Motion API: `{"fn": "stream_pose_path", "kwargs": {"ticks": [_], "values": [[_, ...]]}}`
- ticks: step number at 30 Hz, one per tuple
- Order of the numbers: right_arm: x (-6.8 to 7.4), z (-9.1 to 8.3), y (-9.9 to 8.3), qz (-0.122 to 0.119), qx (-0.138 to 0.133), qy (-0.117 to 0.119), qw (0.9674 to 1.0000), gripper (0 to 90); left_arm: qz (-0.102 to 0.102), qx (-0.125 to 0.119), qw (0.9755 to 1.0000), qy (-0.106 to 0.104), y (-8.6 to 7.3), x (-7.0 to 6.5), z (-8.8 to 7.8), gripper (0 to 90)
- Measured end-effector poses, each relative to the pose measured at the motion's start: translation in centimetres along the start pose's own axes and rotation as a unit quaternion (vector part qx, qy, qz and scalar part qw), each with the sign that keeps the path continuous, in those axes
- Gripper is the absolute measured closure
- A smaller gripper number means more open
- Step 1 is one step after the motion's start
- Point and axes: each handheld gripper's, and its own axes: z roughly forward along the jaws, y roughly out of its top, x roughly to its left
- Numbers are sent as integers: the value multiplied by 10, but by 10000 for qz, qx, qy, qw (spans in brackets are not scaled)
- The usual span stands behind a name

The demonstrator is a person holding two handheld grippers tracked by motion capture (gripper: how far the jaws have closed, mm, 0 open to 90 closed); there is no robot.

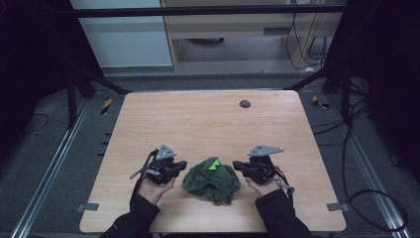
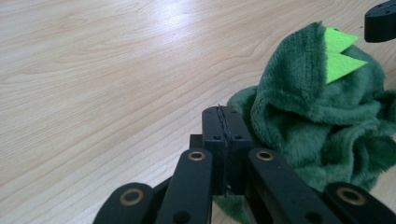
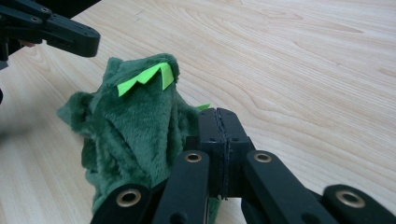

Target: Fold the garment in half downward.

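A crumpled dark green plush garment (image 1: 212,181) with bright green felt spikes (image 1: 214,164) lies near the front edge of the wooden table (image 1: 208,124). My left gripper (image 1: 183,166) is just left of it, jaws pressed together with nothing between them. In the left gripper view the shut left gripper (image 2: 223,112) sits beside the plush garment (image 2: 322,116), apart from it. My right gripper (image 1: 236,165) is just right of the garment, also shut and empty. In the right gripper view the right gripper (image 3: 219,114) is close against the plush garment (image 3: 135,126).
A small dark round disc (image 1: 244,103) lies at the table's far side. Grey tape tabs (image 1: 88,207) mark the front corners. Black frame posts and cables stand beyond the table on both sides. The other gripper (image 2: 380,21) shows at the left gripper view's top right.
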Motion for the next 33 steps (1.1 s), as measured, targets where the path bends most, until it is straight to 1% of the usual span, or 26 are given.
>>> {"fn": "stream_pose_path", "kwargs": {"ticks": [8, 11, 12, 13, 14, 16, 20, 22, 26, 28, 33], "values": [[1, 16, 5, -22, 91, 38, 9999, 900, 12, 25, 10000, -53, 8, 0, 17, 900], [2, 24, 5, -30, 145, 71, 9999, 900, 27, 65, 9999, -133, 8, 0, 25, 900], [2, 26, 5, 10, 165, 86, 9998, 900, 24, 81, 9998, -152, 8, 0, 26, 900], [2, 27, 5, -24, 175, 92, 9998, 900, 28, 108, 9998, -187, 8, 0, 29, 900], [2, 28, 5, 2, 184, 103, 9998, 900, 25, 114, 9997, -205, 8, 0, 30, 900], [2, 31, 4, -20, 193, 134, 9997, 900, 34, 138, 9996, -251, 8, -1, 32, 900], [5, 32, 2, 16, 228, 211, 9995, 900, 17, 98, 9993, -374, 7, -2, 30, 900], [6, 32, 2, -10, 216, 258, 9994, 899, 13, 87, 9991, -426, 6, -4, 30, 900], [11, 30, 2, -62, 208, 320, 9993, 899, 138, 109, 9986, -503, 5, -7, 26, 900], [13, 26, 1, -71, 179, 356, 9992, 899, 160, 91, 9985, -516, 4, -9, 24, 900], [17, 21, 0, -99, 154, 438, 9989, 898, 202, 35, 9978, -631, 1, -13, 13, 900]]}}
